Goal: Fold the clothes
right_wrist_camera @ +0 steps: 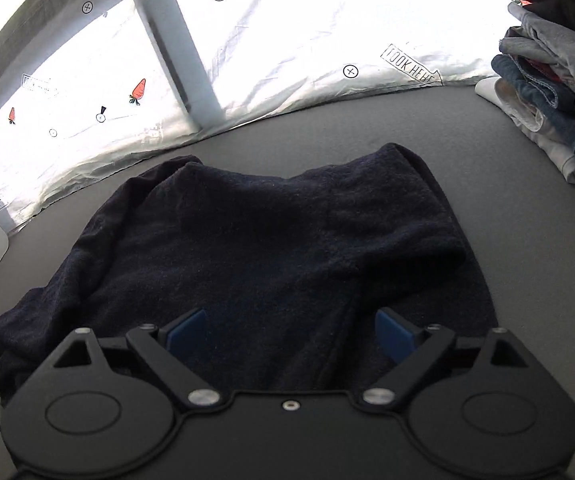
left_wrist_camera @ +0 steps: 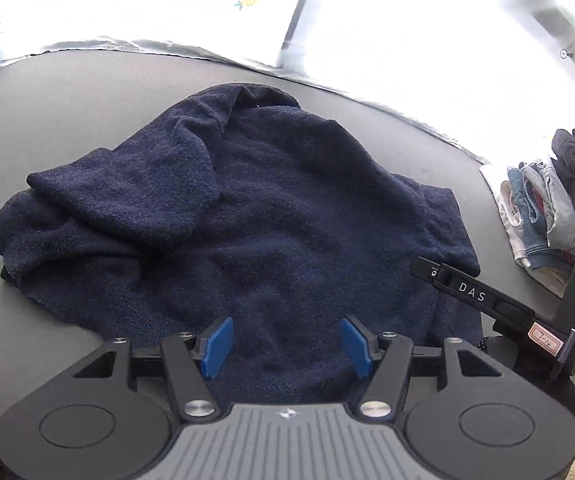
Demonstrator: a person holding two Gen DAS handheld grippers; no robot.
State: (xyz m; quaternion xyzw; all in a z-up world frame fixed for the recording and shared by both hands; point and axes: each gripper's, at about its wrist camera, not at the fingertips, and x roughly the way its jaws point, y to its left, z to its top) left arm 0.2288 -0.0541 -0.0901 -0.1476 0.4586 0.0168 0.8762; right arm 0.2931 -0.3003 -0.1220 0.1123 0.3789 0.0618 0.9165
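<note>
A dark navy knitted garment (left_wrist_camera: 247, 216) of fuzzy, towel-like cloth lies in the middle of the matte grey worktop (left_wrist_camera: 47, 100), partly folded: in the left wrist view one rounded flap is laid over its left side, and the far edge bunches up into a ridge. Its near hem reaches under both tools.

The left gripper (left_wrist_camera: 287, 346) hangs over the near edge of the garment with its blue fingers (left_wrist_camera: 217, 346) spread apart, nothing between them but the cloth lying below. The right gripper (right_wrist_camera: 289, 336) hangs likewise over the garment's near part, its blue fingers (right_wrist_camera: 185, 334) released and set very wide, holding nothing. In the left wrist view the right tool's black body, marked with white letters, shows at the right edge over the garment's right corner.

On the far right of the worktop stands a stack of folded clothes (right_wrist_camera: 547, 92) in white, denim blue, grey and black, well apart from the garment. Along the far side runs a white crinkled sheet printed with small carrots and target marks (right_wrist_camera: 287, 60), brightly lit from behind.
</note>
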